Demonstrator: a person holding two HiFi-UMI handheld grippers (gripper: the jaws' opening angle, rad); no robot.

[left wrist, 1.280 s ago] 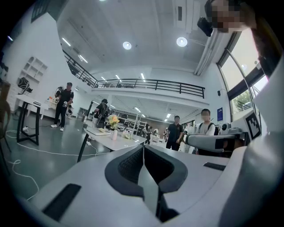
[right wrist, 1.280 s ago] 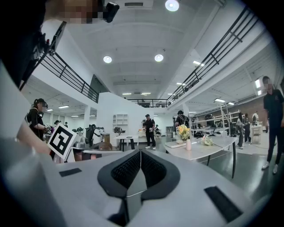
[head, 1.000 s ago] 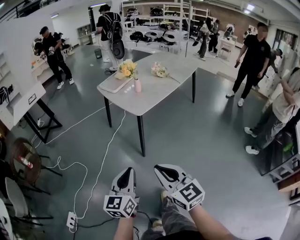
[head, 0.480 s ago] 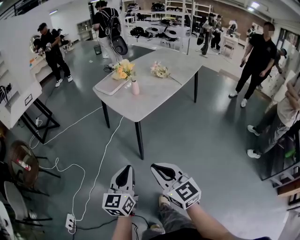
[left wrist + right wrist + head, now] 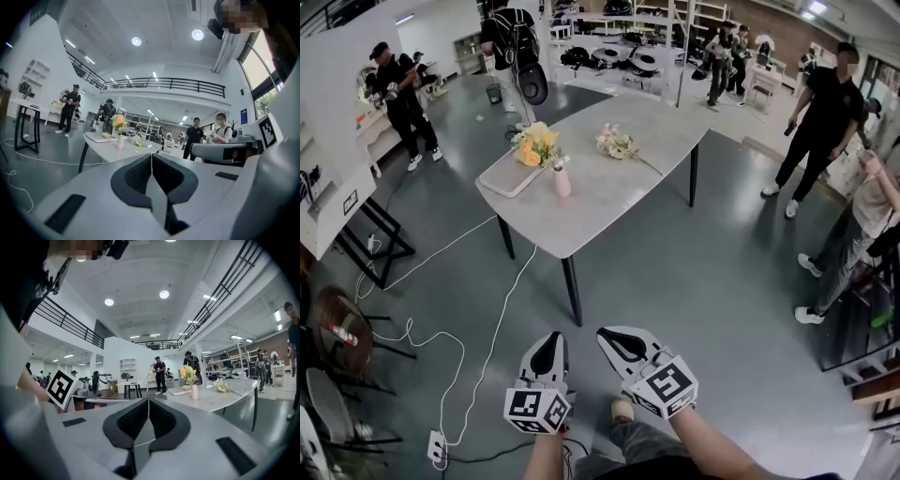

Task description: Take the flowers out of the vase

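The white, black-padded left gripper [image 5: 550,341] and right gripper [image 5: 613,336] are held side by side low in the head view, above the glossy grey floor [image 5: 694,281] and well short of the long pale grey table [image 5: 609,202] on dark legs. In each gripper view the two ribbed jaws meet tip to tip with nothing between them, so both grippers are closed and empty. The small pink vase [image 5: 562,181] stands upright near the table's left side, and the bunch of yellow and white flowers [image 5: 534,147] sits in its mouth. Just beside the vase, toward the table's left edge, lies a flat white tray [image 5: 506,174]. A loose bunch of pale pink flowers [image 5: 617,142] lies on the tabletop farther back, apart from the vase, its thin stem trailing toward the right. White cables [image 5: 492,323] run over the floor from under the table to a white power strip [image 5: 438,447] at the lower left. Several people in dark clothes [image 5: 825,117] stand around the room beyond and beside the table.
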